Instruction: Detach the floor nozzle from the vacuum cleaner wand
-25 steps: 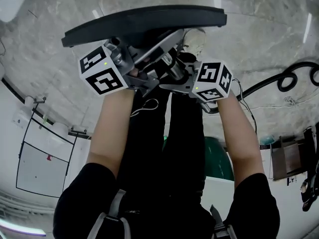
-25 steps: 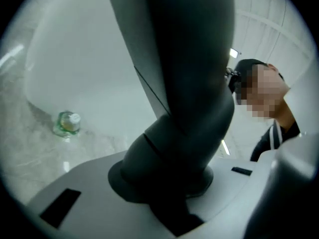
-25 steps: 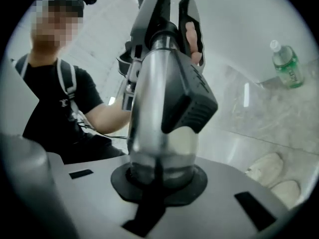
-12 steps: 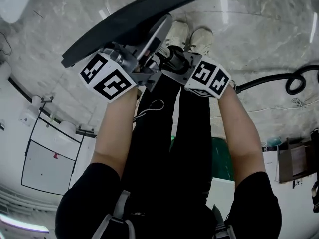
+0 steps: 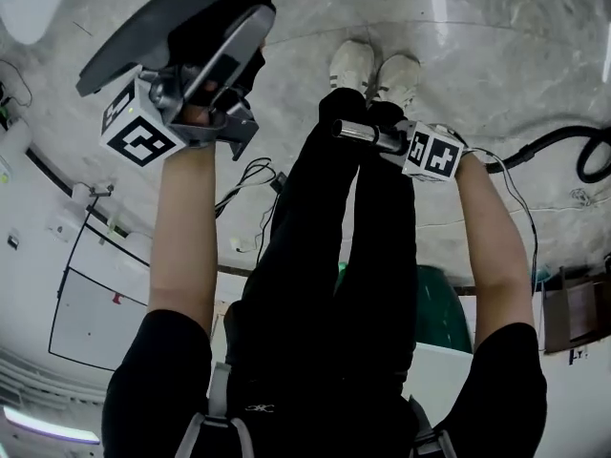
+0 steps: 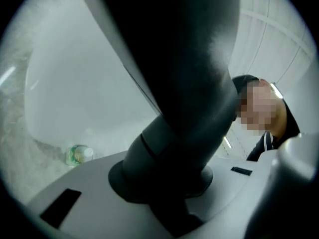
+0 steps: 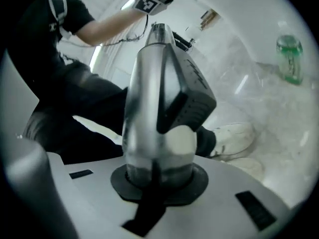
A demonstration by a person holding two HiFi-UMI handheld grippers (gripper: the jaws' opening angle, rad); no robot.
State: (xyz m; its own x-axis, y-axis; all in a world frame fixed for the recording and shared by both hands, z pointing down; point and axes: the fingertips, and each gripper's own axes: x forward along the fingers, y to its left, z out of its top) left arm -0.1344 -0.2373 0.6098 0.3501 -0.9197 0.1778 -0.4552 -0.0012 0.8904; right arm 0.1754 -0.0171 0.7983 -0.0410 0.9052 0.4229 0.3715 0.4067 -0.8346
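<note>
The floor nozzle (image 5: 162,22) and the wand (image 5: 351,131) are already apart, so the detaching itself looks done. The left hand-held gripper (image 5: 212,70) is clamped on the nozzle's dark neck. It holds the flat head up and off to the person's left, well clear of the wand, a spacing that seems meant to keep the two ends from catching again. The right hand-held gripper (image 5: 384,139) is closed around the wand near its free end. It holds the wand lower, in front of the person's legs and above the shoes (image 5: 374,65), with the tube pointing toward the nozzle side.

The head view gives the layout: both pieces are in the air over the marbled floor (image 5: 496,55), and a black hose (image 5: 544,141) lies at the right. It does not show either grip closely. The left gripper view does, with the neck filling the space between the jaws. The right gripper view shows the wand's silver tube with a black latch on it (presumably the release catch). Beyond it a green bottle (image 7: 289,59) sits on the floor, which the head view misses.
</note>
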